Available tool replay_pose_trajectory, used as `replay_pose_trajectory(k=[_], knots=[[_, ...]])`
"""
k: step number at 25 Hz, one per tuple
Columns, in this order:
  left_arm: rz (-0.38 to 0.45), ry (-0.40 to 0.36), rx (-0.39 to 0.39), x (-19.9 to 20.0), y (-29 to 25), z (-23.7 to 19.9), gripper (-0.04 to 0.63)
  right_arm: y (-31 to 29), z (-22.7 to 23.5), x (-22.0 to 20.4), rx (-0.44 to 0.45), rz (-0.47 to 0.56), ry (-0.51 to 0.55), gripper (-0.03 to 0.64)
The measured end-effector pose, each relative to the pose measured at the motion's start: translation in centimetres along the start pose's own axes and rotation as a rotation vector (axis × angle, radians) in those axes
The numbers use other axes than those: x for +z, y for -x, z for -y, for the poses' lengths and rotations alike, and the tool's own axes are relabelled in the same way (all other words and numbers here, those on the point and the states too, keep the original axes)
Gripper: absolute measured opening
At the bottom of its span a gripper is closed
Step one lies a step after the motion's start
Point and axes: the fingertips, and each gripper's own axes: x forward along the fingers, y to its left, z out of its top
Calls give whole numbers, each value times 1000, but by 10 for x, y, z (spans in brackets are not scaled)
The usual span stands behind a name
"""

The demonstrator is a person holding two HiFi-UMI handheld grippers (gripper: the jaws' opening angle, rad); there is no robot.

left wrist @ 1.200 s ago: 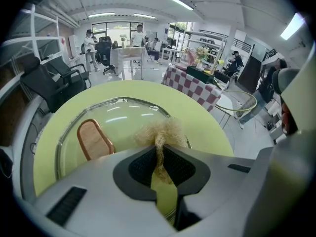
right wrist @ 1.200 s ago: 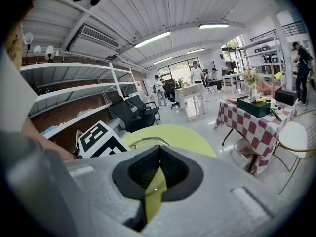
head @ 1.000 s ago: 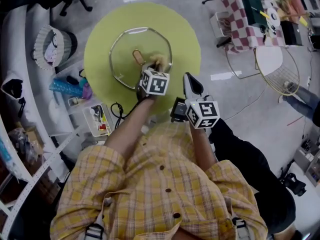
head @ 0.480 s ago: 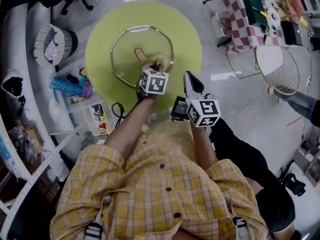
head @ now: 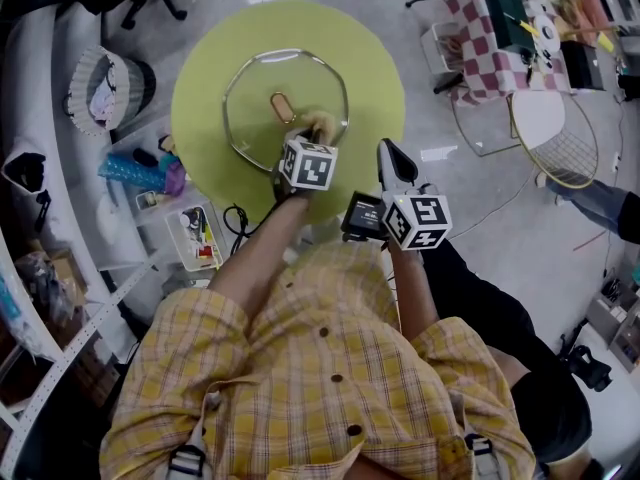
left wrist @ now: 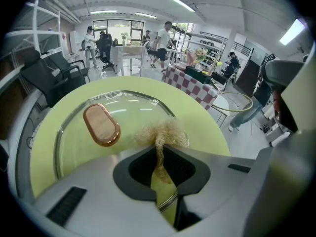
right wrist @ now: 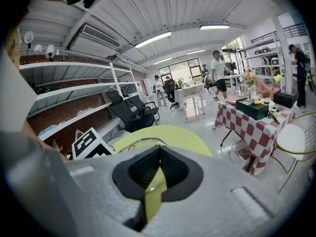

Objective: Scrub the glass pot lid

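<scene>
The glass pot lid (head: 262, 86) lies flat on a round yellow-green table (head: 375, 78), its oval copper-coloured knob (head: 281, 108) near the middle. In the left gripper view the lid (left wrist: 74, 142) and knob (left wrist: 101, 125) fill the left half. My left gripper (head: 314, 138) is shut on a tan fibrous scrubber (head: 321, 125), which rests on the lid's near right rim. The tuft (left wrist: 165, 131) sticks out past the left gripper (left wrist: 160, 152). My right gripper (head: 392, 160) hovers off the table's near right edge with nothing in it. Seen in its own view, the right gripper (right wrist: 157, 154) has its jaws together.
White shelving with clutter and a plastic box (head: 195, 238) runs down the left. A checkered-cloth table (head: 478, 30) and a white wire chair (head: 556, 136) stand at the right. Black office chairs (right wrist: 131, 113) and several people are farther back.
My right gripper has drifted a little to the right, away from the left one. The left gripper and scrubber stay at the same spot on the lid's rim.
</scene>
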Motion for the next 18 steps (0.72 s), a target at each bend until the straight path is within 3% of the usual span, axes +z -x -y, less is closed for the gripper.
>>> replay_pose_trajectory(k=[18], knots=[[21,23,-12,-13,7,0,44,6,-7,-6,7,-11,9,-2]])
